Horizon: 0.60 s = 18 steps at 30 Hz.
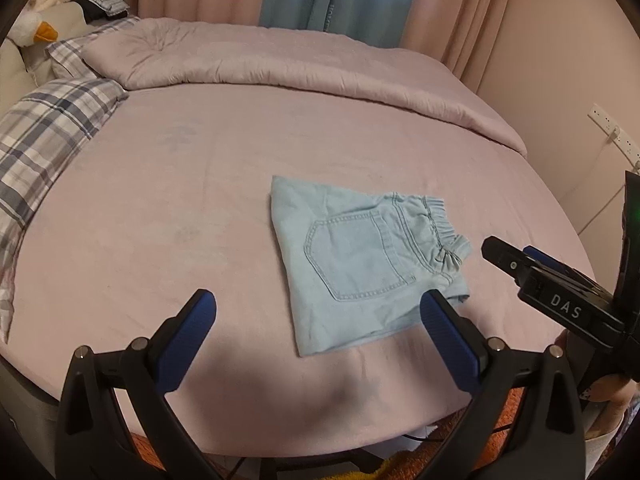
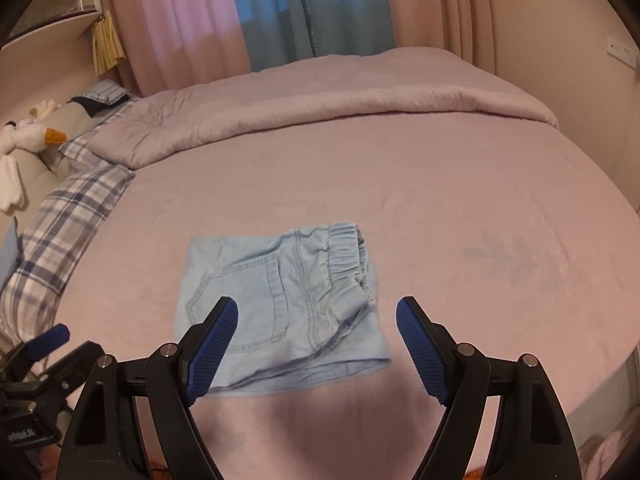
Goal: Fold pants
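Two open tools, left tool [image 1: 318, 312], right tool [image 2: 317, 320], hiding folded pants' [image 2: 280, 300] near edge

pink-sheeted bed [image 1: 200, 208], folded duvet [image 1: 280, 64], plaid pillow [image 1: 48, 132], pink and blue curtains [image 2: 248, 12], dim warm light

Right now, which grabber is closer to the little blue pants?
Right. The right gripper hangs directly over the pants; the left gripper sits off their near-left edge.

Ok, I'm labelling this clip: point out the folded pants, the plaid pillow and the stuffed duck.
folded pants [image 2: 280, 300]: right wrist view, on the back pocket.
plaid pillow [image 1: 52, 128]: left wrist view, on its checked top.
stuffed duck [image 1: 30, 26]: left wrist view, on its white head.
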### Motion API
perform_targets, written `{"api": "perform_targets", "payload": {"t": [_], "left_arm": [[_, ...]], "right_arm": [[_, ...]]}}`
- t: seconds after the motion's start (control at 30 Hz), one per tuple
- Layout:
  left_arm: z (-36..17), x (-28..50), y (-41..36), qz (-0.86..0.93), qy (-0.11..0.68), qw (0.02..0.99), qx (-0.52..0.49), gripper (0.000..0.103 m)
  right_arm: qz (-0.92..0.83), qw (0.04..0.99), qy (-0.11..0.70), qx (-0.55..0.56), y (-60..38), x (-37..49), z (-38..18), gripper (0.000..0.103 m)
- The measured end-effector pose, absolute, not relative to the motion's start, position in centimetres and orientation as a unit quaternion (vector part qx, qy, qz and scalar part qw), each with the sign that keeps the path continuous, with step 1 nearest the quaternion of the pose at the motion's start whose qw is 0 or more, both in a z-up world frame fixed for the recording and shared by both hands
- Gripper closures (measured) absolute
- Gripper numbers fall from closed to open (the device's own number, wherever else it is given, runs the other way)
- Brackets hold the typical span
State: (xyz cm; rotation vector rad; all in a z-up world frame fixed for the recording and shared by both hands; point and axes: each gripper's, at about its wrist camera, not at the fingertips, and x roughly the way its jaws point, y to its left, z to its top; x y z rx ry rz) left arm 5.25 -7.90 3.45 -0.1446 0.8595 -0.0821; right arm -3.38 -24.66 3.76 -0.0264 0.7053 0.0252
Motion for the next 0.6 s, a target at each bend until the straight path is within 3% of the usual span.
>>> {"api": "perform_targets", "payload": {"t": [0.6], "left_arm": [[3.03,5.34,-8.56,-0.043,0.424,0.902,-0.069,0.001]], "right_arm": [[-0.009,0.935,0.354,-0.024,-24.48,-3.46,2.91,0.022]]}}
